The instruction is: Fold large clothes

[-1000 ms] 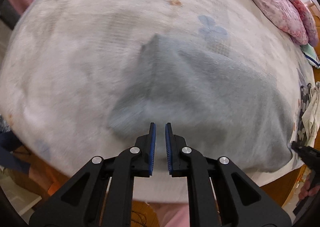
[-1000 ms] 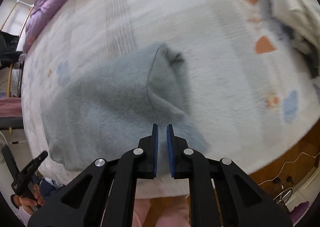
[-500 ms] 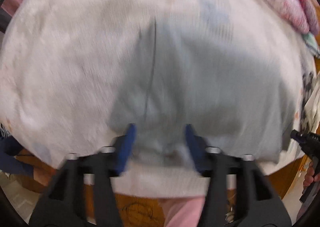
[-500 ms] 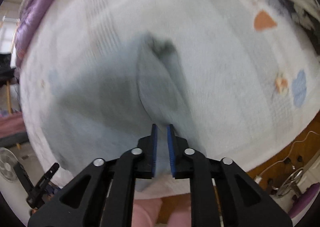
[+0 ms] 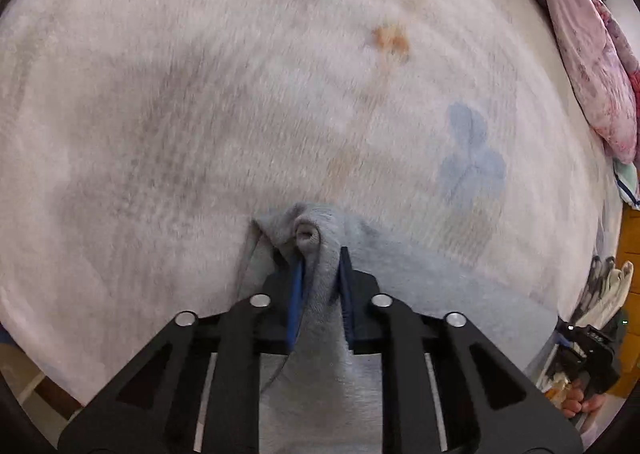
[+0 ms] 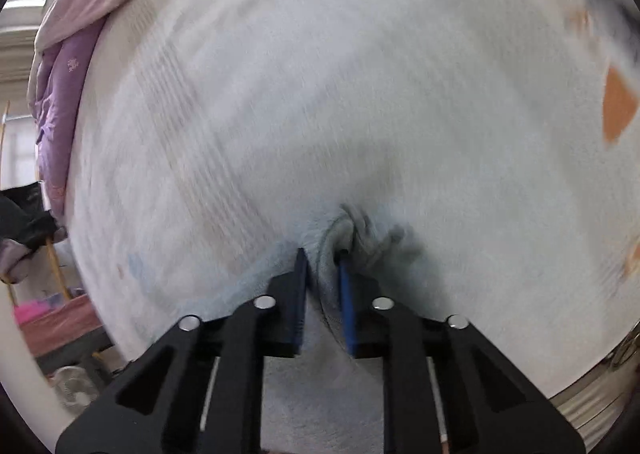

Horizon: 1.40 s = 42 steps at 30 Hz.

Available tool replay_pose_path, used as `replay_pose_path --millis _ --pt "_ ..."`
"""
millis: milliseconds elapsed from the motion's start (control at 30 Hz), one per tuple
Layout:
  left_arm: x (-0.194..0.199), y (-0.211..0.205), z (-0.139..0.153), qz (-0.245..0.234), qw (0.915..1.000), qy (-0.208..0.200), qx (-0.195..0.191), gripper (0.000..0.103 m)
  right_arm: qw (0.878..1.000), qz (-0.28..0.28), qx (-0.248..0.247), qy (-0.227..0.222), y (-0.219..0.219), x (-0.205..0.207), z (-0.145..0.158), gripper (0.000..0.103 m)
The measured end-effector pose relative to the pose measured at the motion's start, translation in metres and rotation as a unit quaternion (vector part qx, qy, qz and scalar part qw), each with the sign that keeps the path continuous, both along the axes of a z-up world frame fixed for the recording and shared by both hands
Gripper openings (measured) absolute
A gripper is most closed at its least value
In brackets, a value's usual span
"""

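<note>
Change: both your grippers dropped onto the grey garment (image 5: 420, 278); jaws just closed.
Left gripper (image 5: 319, 278): pinching its bunched edge.
Right gripper (image 6: 322, 274): pinching likewise.
Garment: near bed (image 5: 200, 94) edge.
Advice: lift both corners evenly, keep the cloth taut.

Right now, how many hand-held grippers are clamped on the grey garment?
2. The left hand-held gripper pinches a bunched fold of the grey garment; the right hand-held gripper pinches another bunched edge on the bed blanket.
</note>
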State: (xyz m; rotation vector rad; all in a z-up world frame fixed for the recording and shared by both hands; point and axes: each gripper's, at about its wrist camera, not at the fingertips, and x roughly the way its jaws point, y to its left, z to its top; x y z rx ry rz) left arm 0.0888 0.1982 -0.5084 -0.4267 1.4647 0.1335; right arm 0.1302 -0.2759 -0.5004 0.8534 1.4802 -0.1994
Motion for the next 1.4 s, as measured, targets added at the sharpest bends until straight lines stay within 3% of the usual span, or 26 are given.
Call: replay_pose_path --millis 100,200,267,300,333,367,400,433,467,533,600,767,867,933,1000,1133,1300,1400 --pt "0.01 -0.011 0.004 -0.026 0.999 -0.001 0.037 0.015 1.0 -0.001 -0.018 0.019 -0.003 0.014 -0.008 0.01" --pt "0.014 -0.017 0.005 -0.041 0.9969 0.02 0.065 0.028 0.998 0.014 -0.033 0.043 0.004 0.023 -0.007 0.017" --pt "0.012 -0.019 0.02 -0.058 0.993 0.011 0.103 0.045 0.995 0.053 -0.076 0.042 0.016 0.024 0.013 0.03" --pt "0.01 -0.02 0.029 -0.07 0.9884 0.006 0.135 0.061 0.994 0.061 -0.086 0.035 0.021 0.024 0.021 0.034" --pt "0.007 -0.021 0.038 -0.08 0.9833 0.0 0.164 0.066 0.993 0.065 -0.098 0.022 0.023 0.022 0.032 0.038" --pt "0.004 -0.021 0.046 -0.084 0.9796 -0.01 0.182 0.066 0.992 0.065 -0.11 0.001 0.025 0.015 0.047 0.038" --pt "0.002 -0.022 0.053 -0.087 0.9781 -0.019 0.188 0.058 0.991 0.067 -0.114 -0.021 0.031 0.011 0.058 0.037" --pt "-0.001 -0.025 0.061 -0.092 0.9792 -0.032 0.178 0.038 0.989 0.075 -0.113 -0.054 0.038 0.006 0.072 0.034" --pt "0.0 -0.03 0.062 -0.096 0.9812 -0.037 0.163 0.031 0.986 0.093 -0.113 -0.081 0.049 0.004 0.083 0.031" --pt "-0.005 -0.04 0.067 -0.1 0.9855 -0.044 0.13 0.023 0.982 0.121 -0.111 -0.094 0.074 0.003 0.091 0.029" --pt "-0.015 -0.055 0.073 -0.109 0.9871 -0.058 0.102 0.016 0.982 0.14 -0.071 -0.107 0.097 0.007 0.09 0.029" --pt "-0.014 -0.123 0.061 -0.159 0.9838 -0.079 0.023 0.012 0.976 0.191 -0.023 -0.102 0.161 0.032 0.058 0.01" --pt "-0.017 -0.155 0.028 -0.187 0.9805 -0.053 -0.026 0.01 0.974 0.21 0.0 -0.086 0.182 0.03 0.038 0.005" --pt "-0.036 -0.174 0.009 -0.233 0.9713 -0.045 0.016 0.009 0.969 0.243 -0.03 -0.035 0.197 0.021 0.009 0.002" --pt "-0.054 -0.18 0.011 -0.26 0.9633 -0.049 0.042 0.009 0.973 0.228 -0.014 -0.015 0.195 -0.002 -0.001 0.001" --pt "-0.093 -0.164 0.006 -0.236 0.9717 -0.009 0.009 0.009 0.979 0.203 0.01 0.008 0.185 -0.053 0.001 0.001" --pt "-0.155 -0.144 -0.026 -0.219 0.9743 0.052 -0.004 0.009 0.977 0.206 0.029 0.051 0.191 -0.108 -0.017 0.0" --pt "-0.163 -0.139 -0.017 -0.231 0.9714 0.055 -0.003 0.01 0.977 0.203 0.03 0.058 0.191 -0.109 -0.012 0.0"
